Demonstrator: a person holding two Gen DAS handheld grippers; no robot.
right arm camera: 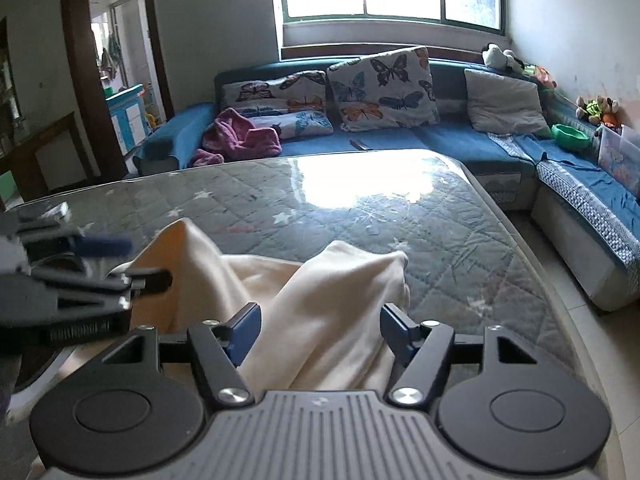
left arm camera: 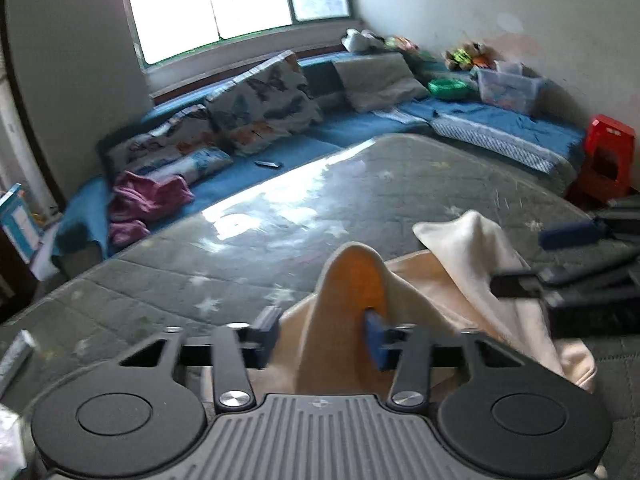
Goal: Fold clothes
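Note:
A cream garment (left arm camera: 472, 276) lies bunched at the near edge of the grey quilted table (left arm camera: 256, 248). It also shows in the right wrist view (right arm camera: 328, 312). My left gripper (left arm camera: 322, 336) is open, with a raised fold of the garment standing between its blue fingers (left arm camera: 376, 340). My right gripper (right arm camera: 320, 332) is open too, its blue fingers (right arm camera: 244, 332) on either side of a raised hump of the cloth. Each gripper shows in the other's view, the right one in the left wrist view (left arm camera: 576, 280) and the left one in the right wrist view (right arm camera: 72, 280).
A blue corner sofa (right arm camera: 460, 140) with butterfly cushions (right arm camera: 384, 88) runs behind the table. A pink garment (right arm camera: 240, 136) lies on it. A red stool (left arm camera: 608, 160) stands at the right. A doorway (right arm camera: 120, 80) opens at the left.

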